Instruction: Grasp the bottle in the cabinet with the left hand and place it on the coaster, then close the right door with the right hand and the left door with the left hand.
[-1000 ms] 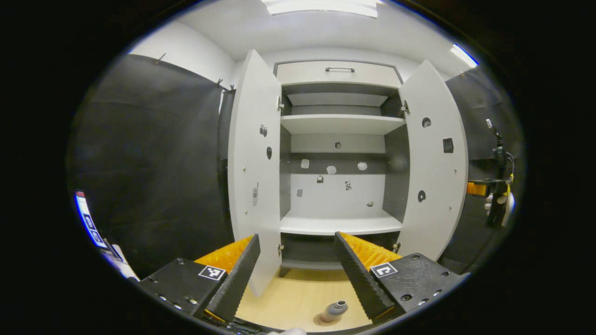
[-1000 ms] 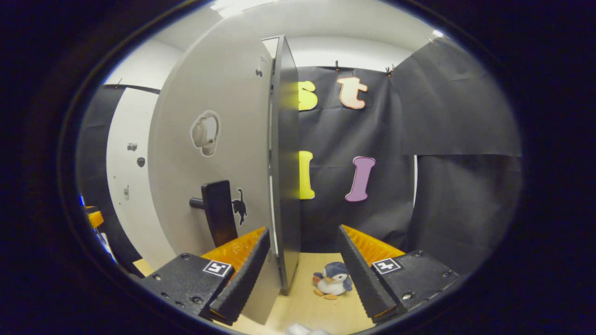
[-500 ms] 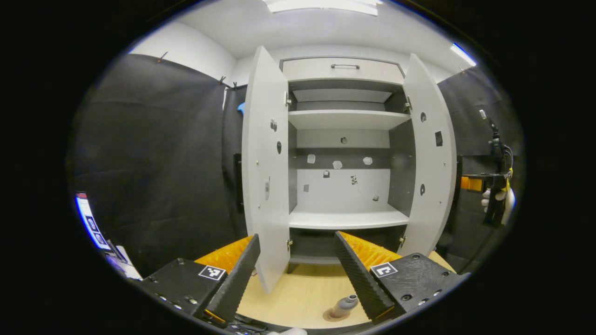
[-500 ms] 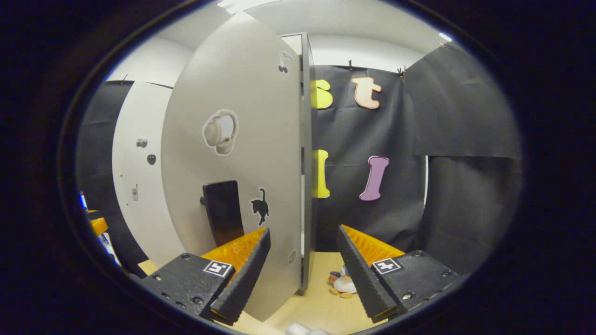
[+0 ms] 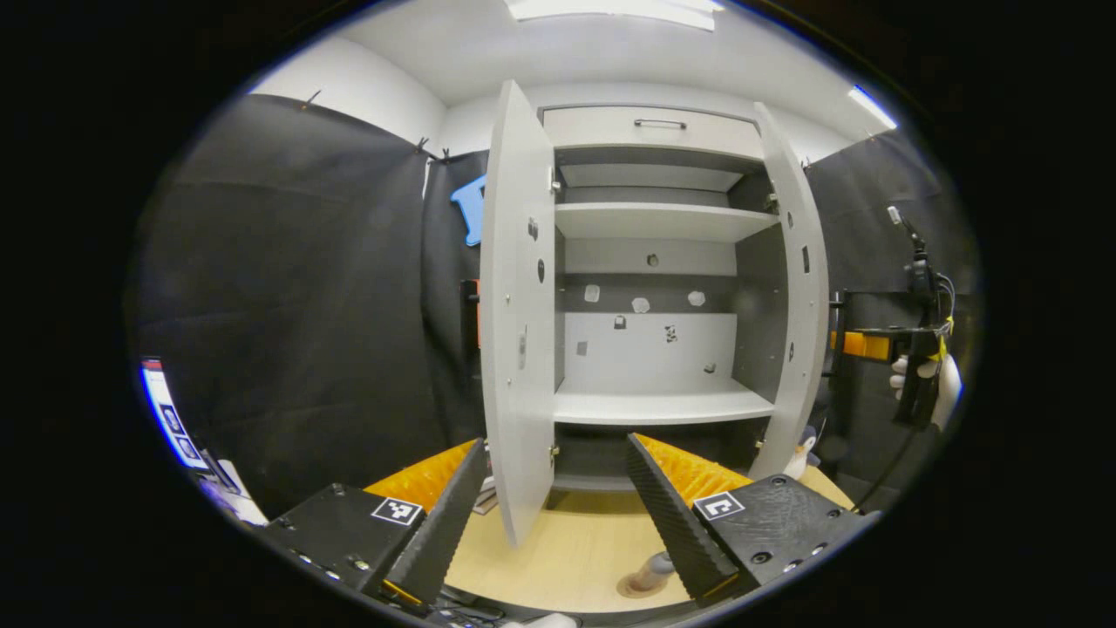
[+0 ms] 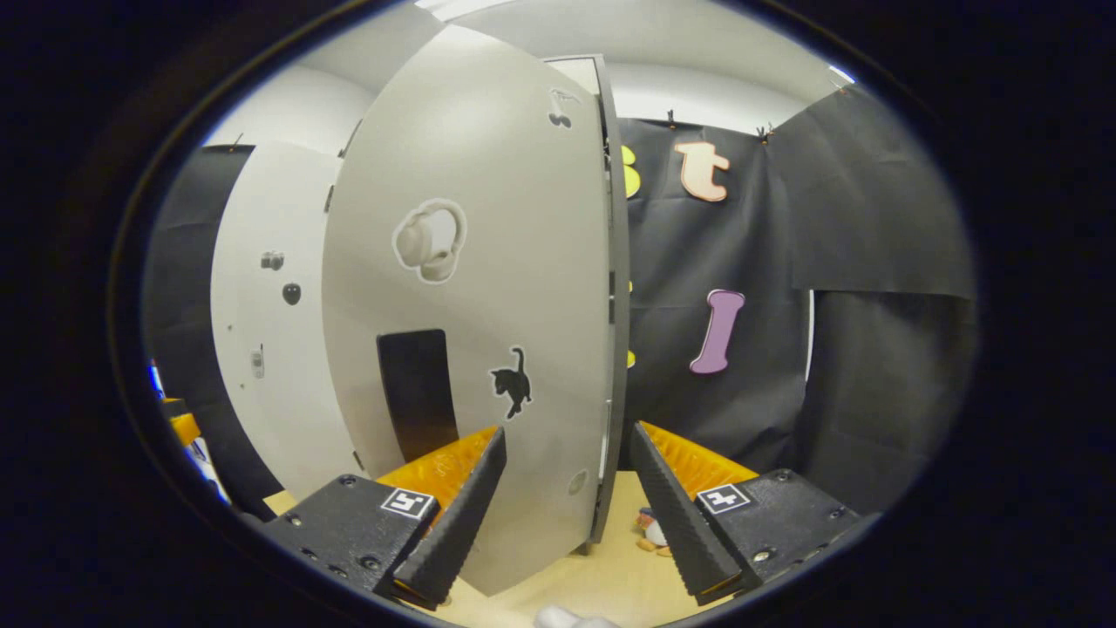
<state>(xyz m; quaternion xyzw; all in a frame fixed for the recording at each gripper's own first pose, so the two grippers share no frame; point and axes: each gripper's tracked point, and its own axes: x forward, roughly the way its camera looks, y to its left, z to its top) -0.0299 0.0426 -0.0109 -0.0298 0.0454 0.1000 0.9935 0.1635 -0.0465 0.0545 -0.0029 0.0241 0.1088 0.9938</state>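
Observation:
A grey bottle stands on a round brown coaster on the wooden floor, partly behind my left gripper's finger. My left gripper is open and holds nothing, facing the white cabinet from a distance. The left door and the right door both stand out from it. My right gripper is open at the right door's outer face, beside its dark handle, and the door's free edge rises between its fingers. I cannot tell whether it touches the door. In the left gripper view the right gripper shows in a hand beyond the right door.
The cabinet shelves hold nothing, and a closed drawer sits on top. A penguin toy lies on the floor behind the right door. Black cloth walls stand on both sides, with a lit screen at the far left.
The right door shows more of its outer face in the right gripper view and looks narrower in the left one. In the left gripper view the cabinet and bottle drifted right.

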